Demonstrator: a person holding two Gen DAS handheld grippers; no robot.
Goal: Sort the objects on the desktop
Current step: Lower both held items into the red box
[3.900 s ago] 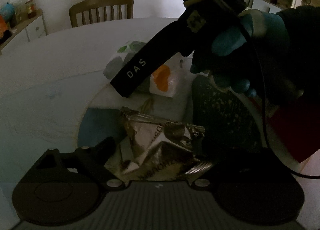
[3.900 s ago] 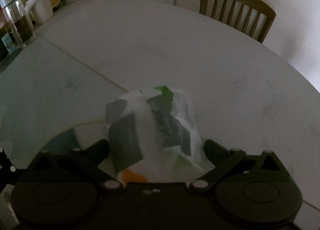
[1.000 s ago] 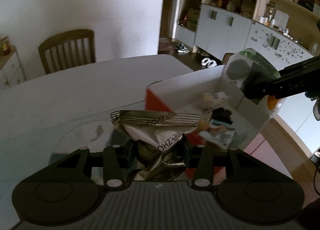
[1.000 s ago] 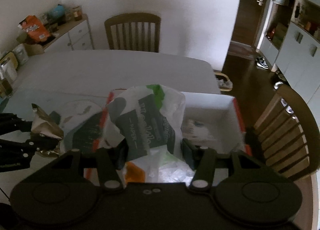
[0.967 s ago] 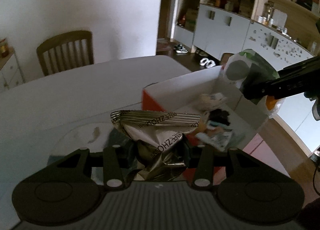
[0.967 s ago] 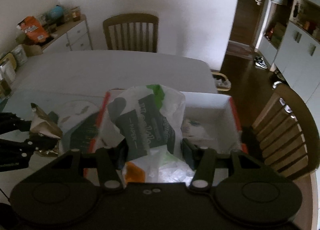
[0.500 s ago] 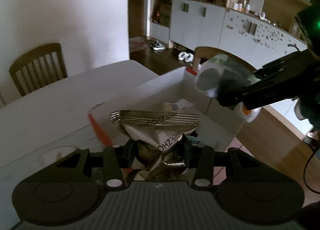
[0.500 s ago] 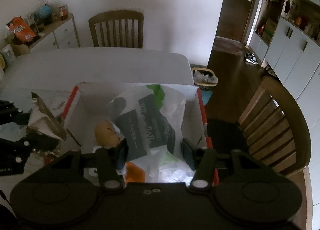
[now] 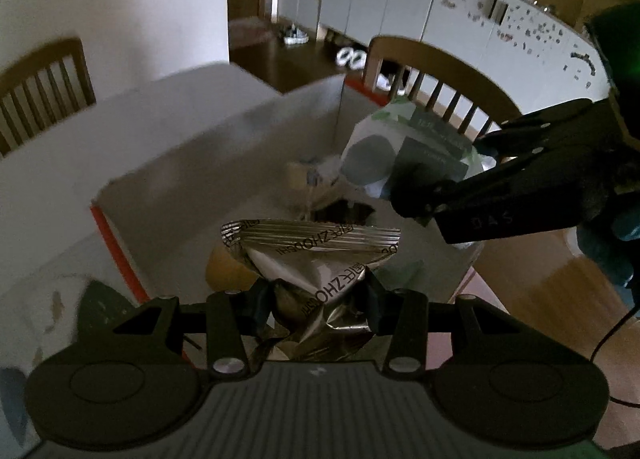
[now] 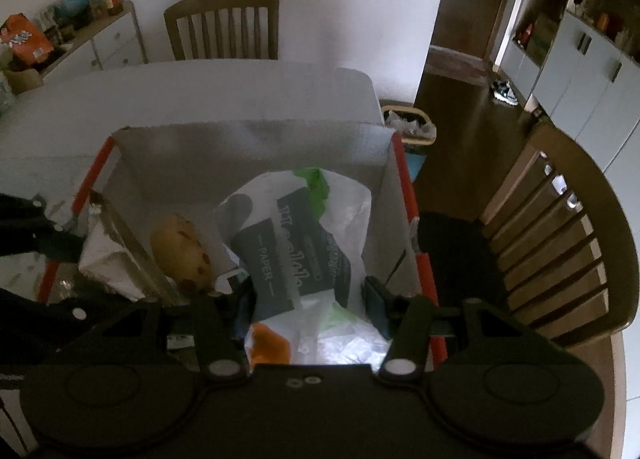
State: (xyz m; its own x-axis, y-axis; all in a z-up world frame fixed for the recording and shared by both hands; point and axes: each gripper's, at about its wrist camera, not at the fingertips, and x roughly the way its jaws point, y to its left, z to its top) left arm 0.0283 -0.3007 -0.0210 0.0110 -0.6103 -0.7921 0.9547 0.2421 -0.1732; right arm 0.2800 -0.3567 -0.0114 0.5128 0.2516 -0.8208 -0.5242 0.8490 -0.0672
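Observation:
My left gripper (image 9: 314,299) is shut on a crumpled silver foil wrapper (image 9: 316,255) and holds it over the near edge of an open white cardboard box with red edges (image 9: 224,163). My right gripper (image 10: 308,301) is shut on a white paper packet with dark and green print (image 10: 296,243) and holds it above the box's inside (image 10: 256,151). The right gripper (image 9: 424,199) with its packet (image 9: 400,147) also shows in the left wrist view. The left gripper's wrapper (image 10: 108,255) shows at the left of the right wrist view. A yellowish bun-like item (image 10: 180,247) lies in the box.
The box sits at the edge of a white table (image 10: 200,91). A wooden chair (image 10: 560,243) stands close on the right, another chair (image 10: 222,25) at the far side. A small waste basket (image 10: 408,123) stands on the dark floor. Cabinets line the far wall.
Both grippers have carried their loads from the table mat over to the box. Over the last half second both moved further over and closer to the box's inside.

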